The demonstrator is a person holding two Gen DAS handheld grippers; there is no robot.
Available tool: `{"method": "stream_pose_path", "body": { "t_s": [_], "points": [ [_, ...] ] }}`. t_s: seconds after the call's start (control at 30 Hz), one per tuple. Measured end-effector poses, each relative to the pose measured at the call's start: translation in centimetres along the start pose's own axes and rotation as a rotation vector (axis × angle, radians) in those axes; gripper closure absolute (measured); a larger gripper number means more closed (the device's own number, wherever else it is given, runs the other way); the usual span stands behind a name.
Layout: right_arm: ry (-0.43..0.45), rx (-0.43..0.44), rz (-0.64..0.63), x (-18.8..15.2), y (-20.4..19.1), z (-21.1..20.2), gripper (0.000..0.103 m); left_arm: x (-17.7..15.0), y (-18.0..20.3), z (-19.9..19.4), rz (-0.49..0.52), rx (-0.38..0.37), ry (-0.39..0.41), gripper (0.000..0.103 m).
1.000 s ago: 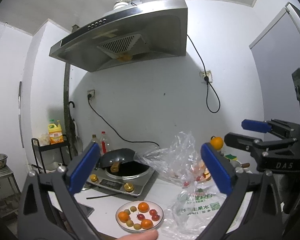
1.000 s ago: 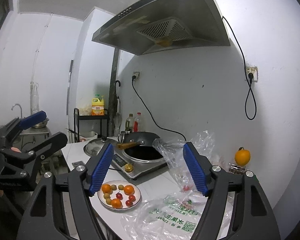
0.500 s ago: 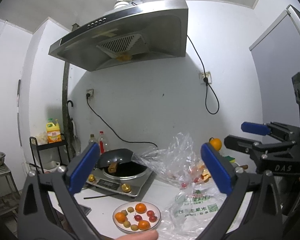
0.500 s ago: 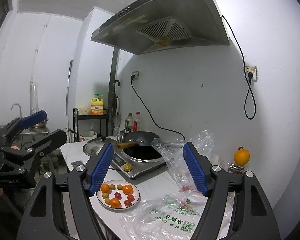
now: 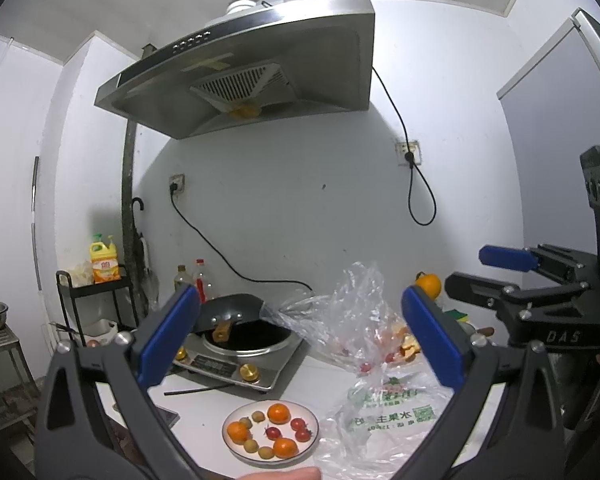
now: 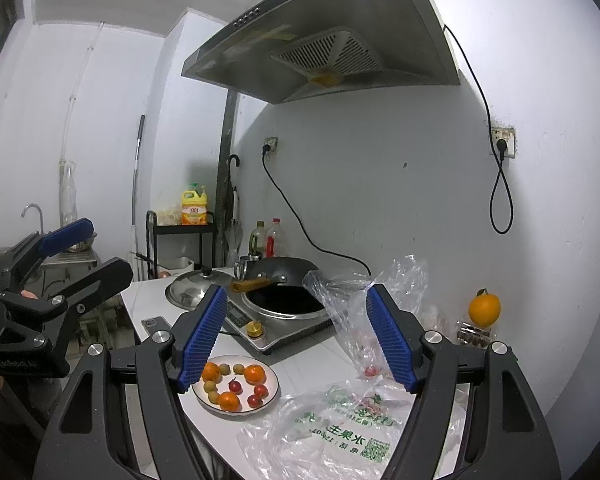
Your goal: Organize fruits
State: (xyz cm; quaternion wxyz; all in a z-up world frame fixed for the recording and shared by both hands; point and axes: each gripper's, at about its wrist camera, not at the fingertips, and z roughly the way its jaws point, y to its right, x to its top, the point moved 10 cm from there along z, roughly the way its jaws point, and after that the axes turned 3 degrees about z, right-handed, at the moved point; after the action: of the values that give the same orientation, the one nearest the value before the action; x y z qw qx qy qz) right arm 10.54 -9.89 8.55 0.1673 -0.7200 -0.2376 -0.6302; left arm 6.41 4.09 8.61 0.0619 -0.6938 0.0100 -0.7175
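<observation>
Nothing moved since earlier frame; left gripper (image 5: pixel 300 340) and right gripper (image 6: pixel 296 336) level above plate (image 6: pixel 274 380), fingers apart, empty.

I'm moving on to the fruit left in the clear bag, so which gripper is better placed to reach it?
Probably the right gripper: it is open and the clear bag sits between its fingers, while the left gripper frames mainly the plate.
</observation>
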Motion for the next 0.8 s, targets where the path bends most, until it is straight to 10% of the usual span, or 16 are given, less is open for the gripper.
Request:
{"method": "stream_pose_path", "body": {
  "t_s": [0.8],
  "points": [
    [-0.005,0.001,-0.004,-0.24,-0.14,0.27,0.028,-0.66,0.04,0.27,-0.014,0.008,-0.013,0.001]
  ]
}}
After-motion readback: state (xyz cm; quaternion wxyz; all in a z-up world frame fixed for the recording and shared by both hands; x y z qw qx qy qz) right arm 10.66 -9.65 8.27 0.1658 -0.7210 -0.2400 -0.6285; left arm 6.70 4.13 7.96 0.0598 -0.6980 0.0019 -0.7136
